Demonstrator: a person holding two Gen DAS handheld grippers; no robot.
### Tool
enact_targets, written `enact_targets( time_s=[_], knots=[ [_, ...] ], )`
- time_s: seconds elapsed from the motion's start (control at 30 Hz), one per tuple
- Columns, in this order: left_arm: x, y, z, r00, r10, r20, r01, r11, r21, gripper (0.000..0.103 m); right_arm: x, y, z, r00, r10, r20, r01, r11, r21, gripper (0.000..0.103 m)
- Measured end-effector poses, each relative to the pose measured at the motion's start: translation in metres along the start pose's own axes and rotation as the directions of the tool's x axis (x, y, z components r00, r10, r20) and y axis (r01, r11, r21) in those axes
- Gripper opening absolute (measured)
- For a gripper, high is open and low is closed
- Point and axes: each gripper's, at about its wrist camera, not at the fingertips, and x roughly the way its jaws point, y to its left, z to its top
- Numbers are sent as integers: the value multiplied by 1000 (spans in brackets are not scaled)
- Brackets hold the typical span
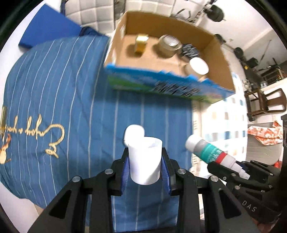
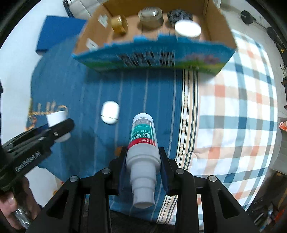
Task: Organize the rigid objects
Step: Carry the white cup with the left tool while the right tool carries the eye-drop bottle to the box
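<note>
Left gripper [image 1: 145, 161] pointed toward the box [image 1: 211, 52], jaws clamped on a white cup [image 1: 145, 162] raised above the blue cloth [image 1: 71, 100]. Right gripper [image 2: 142, 159] pointed likewise, jaws closed around a bottle [image 2: 142, 141], base forward, cap nearest the camera. A white case [image 2: 109, 112] lay on the cloth between both tools and the box's near edge. Box contents: gold tape [image 2: 119, 24], jar [image 2: 150, 16], white lid [image 2: 187, 28].

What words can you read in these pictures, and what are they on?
"Bifonazo", cut off, plus Chinese characters: bottle in the right gripper.
"DAS": right gripper's body, left wrist view.
Box front print: blurred.
Gold writing on blue cloth: unreadable.
Left gripper lettering: unreadable.
</note>
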Motion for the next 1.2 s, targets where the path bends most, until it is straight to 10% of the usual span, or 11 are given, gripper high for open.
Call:
enact_targets(
  time_s=[0.57, 1.2],
  knots=[
    [-12, -25, 119, 995, -34, 94, 29, 998, 48, 29, -78, -13, 86, 976, 61, 208, -71, 997, 40, 35],
    [151, 5, 225, 976, -20, -218, 12, 999, -35, 29, 77, -33, 233, 985, -142, 101, 128, 983, 132, 35]
  ],
)
